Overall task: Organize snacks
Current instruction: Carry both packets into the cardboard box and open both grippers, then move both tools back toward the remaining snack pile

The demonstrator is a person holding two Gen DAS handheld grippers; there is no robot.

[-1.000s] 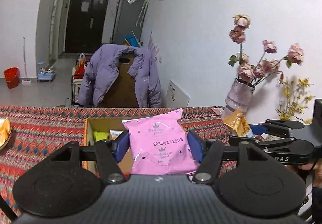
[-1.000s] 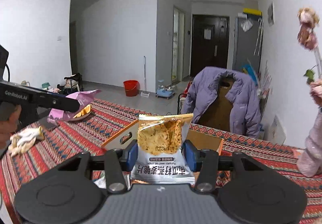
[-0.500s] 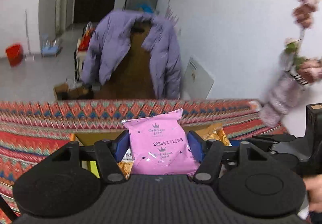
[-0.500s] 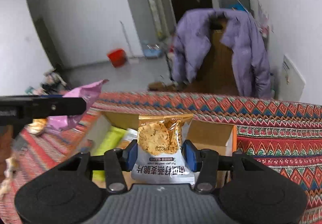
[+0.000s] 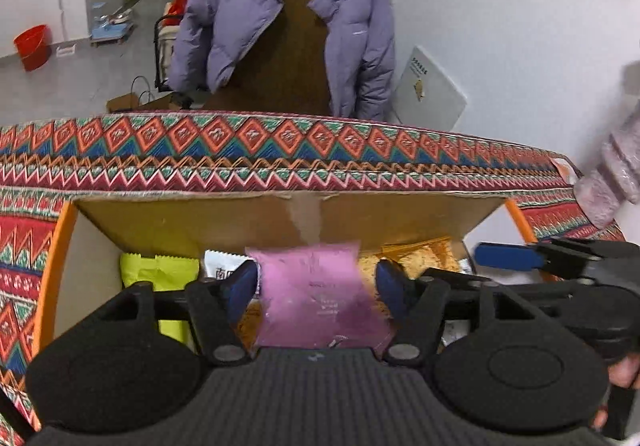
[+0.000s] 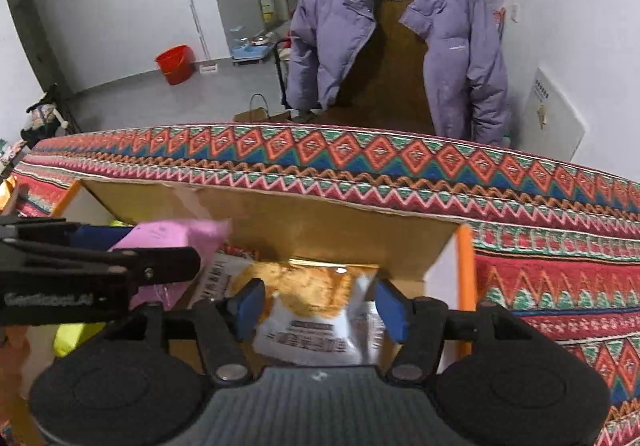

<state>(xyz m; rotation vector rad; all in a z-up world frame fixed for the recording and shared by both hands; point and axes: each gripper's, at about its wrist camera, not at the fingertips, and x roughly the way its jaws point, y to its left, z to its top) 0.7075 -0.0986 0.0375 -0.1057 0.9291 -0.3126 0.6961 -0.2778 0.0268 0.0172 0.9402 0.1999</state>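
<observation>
My left gripper [image 5: 318,288] has its jaws slightly apart around a blurred pink snack packet [image 5: 320,298], which drops over the open cardboard box [image 5: 200,213]. My right gripper [image 6: 320,304] has its jaws apart too, with the cracker packet [image 6: 316,310] loose between them over the box's right part [image 6: 340,221]. The pink packet [image 6: 168,236] and left gripper also show in the right wrist view. In the box lie a yellow-green packet [image 5: 160,274], a white packet [image 5: 220,266] and an orange packet [image 5: 416,258].
The box sits on a red patterned tablecloth [image 5: 280,153]. A chair with a purple jacket [image 5: 288,5] stands beyond the far table edge. A pinkish vase [image 5: 616,181] stands at the right. A red bucket [image 6: 176,63] is on the floor.
Both grippers tipped down over the box and moved closer to it. Their jaws widened, and both packets, gripped firmly before, now look loose and blurred.
</observation>
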